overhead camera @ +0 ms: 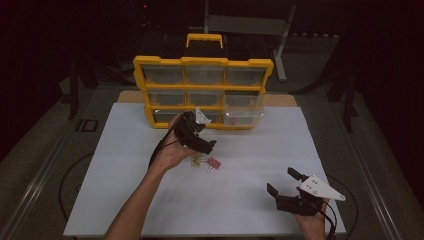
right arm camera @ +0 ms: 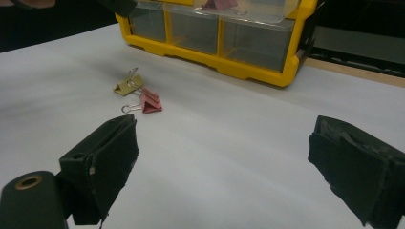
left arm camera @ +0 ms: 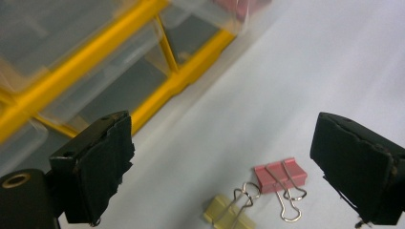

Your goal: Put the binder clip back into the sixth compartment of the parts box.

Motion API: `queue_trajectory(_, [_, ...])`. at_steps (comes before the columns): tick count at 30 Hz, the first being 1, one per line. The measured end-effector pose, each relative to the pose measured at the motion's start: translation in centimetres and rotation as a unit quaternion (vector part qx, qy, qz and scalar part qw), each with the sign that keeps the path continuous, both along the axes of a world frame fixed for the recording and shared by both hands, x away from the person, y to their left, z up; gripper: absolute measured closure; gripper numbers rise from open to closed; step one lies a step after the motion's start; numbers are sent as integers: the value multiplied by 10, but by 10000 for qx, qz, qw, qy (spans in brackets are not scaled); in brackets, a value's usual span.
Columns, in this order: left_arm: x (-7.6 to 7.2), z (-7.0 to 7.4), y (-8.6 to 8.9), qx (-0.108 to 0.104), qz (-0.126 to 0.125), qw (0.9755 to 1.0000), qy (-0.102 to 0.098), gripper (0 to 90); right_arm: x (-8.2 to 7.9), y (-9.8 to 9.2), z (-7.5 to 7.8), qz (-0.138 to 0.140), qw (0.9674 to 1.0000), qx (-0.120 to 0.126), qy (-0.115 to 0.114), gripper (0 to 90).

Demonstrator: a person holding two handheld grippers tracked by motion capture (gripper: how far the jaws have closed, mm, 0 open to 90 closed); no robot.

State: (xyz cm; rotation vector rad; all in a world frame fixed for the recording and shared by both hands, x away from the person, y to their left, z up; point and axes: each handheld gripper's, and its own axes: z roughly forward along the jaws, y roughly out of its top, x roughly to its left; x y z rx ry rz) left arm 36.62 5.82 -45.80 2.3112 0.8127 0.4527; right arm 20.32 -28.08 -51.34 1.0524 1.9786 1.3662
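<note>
Down on the white sheet, just ahead of the left gripper (left arm camera: 224, 167), lie two binder clips: a pink binder clip (left arm camera: 281, 175) and a yellow binder clip (left arm camera: 228, 214), side by side and touching or nearly so, their wire handles crossing. From the high view the pair sits near the middle of the white table cover (overhead camera: 250, 200), close under the left hand (overhead camera: 172, 150), in front of the yellow organiser (overhead camera: 202, 92). The left gripper's jaws are spread wide, nothing between them, the pink clip lying between their lines, nearer the right-hand jaw in the left gripper view. These clips look light and stiff: spring steel body, thin wire loops that will swivel and slip if pinched. My call is to take hold across the folded body, flat faces against the pads, not on the handles. Being so close together, the yellow one may get dragged along. Out at the near right corner the right gripper (overhead camera: 289, 187) waits, jaws also wide apart and empty, looking across at both clips from well away. Behind, the organiser stands upright with clear drawers; one at the lower right is pulled out, something pink inside it.
</note>
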Motion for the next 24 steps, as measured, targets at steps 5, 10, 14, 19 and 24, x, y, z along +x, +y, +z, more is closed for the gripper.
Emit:
queue_trajectory(5, [-3,-13,2,83,21,9999,92,87,0,1,0,1,10000,0,9,89])
queue_trajectory(10, [-6,-24,2,117,64,9998,157,97,0,0,0,-6,10000,-3,-6,89])
queue_trajectory(14, [-8,-31,3,106,90,9997,199,110,-1,0,1,-11,10000,-1,-7,89])
queue_trajectory(19, [-9,-40,2,160,109,9995,259,121,-1,0,1,-6,10000,-12,-8,90])
queue_trajectory(24, [-11,-49,0,206,124,9992,308,141,-1,0,1,-7,10000,-14,-9,89])
